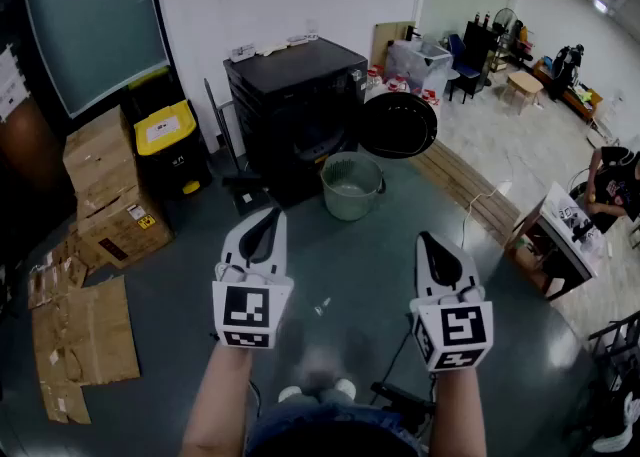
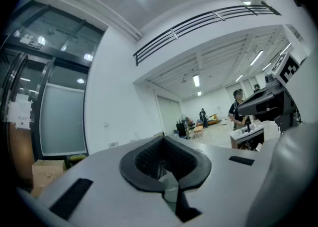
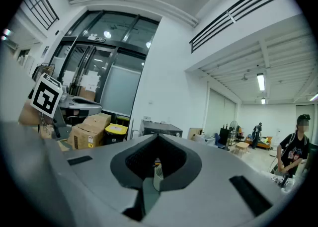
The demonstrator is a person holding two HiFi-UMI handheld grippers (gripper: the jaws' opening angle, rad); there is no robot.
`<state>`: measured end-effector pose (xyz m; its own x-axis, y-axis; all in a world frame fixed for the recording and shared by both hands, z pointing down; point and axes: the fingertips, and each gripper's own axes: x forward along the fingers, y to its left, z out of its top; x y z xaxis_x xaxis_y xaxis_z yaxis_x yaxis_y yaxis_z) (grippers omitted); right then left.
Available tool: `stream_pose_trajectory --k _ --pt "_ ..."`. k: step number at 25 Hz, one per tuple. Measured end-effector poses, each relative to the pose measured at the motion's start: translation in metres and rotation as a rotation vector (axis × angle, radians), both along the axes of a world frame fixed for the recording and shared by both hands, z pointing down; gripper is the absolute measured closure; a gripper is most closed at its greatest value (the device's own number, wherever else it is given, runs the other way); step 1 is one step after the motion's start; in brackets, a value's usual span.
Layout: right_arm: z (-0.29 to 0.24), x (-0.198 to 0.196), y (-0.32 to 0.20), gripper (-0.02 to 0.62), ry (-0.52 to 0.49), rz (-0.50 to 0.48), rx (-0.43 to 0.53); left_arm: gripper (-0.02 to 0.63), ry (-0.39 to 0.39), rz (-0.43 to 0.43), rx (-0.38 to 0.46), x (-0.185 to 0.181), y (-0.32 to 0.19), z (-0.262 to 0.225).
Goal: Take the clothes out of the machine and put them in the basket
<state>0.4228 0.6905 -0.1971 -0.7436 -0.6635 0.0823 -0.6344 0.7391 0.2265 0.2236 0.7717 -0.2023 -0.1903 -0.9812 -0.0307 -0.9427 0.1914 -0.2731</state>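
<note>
Closed left gripper [image 1: 263, 235] and right gripper [image 1: 440, 263] face green basket [image 1: 350, 205], contents unclear.

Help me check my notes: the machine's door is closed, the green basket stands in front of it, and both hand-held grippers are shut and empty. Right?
No: the head view shows the machine's door open. The green basket stands in front of it, and the left hand-held gripper and right hand-held gripper are shut and empty.

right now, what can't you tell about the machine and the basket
- Clothes in the machine: head view, its drum is too dark and small.
- Inside of the basket: head view, too small to tell what it holds.
- Pale scrap: head view, too small to name.
</note>
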Motion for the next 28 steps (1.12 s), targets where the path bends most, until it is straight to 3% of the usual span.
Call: stream_pose_trajectory --k 12,16,17,18,19,22,28 --pt "-0.034 -0.022 0.001 0.598 -0.08 0.025 0.001 0.603 -0.022 -0.015 0.036 -0.047 0.012 -0.036" --pt "-0.032 -0.028 0.009 0.599 -0.124 0.095 -0.024 0.6 0.028 0.014 0.011 -0.067 0.023 -0.026" --pt "-0.028 -0.032 0.01 0.55 -0.131 0.1 -0.048 0.518 0.06 0.024 0.005 -0.072 0.024 -0.024" --pt "-0.025 -0.038 0.013 0.324 -0.139 0.097 -0.071 0.269 0.093 0.029 0.004 -0.077 0.025 -0.022" --pt "-0.023 -0.043 0.016 0.105 -0.152 0.096 -0.085 0.076 0.117 0.024 0.012 -0.082 0.027 -0.021" --pt "-0.019 -0.047 0.029 0.046 -0.188 0.126 -0.081 0.051 0.127 0.001 0.038 -0.097 0.038 -0.018" --pt "-0.02 -0.067 0.063 0.041 -0.178 0.076 -0.054 0.044 0.163 0.049 -0.022 -0.109 0.049 -0.007"
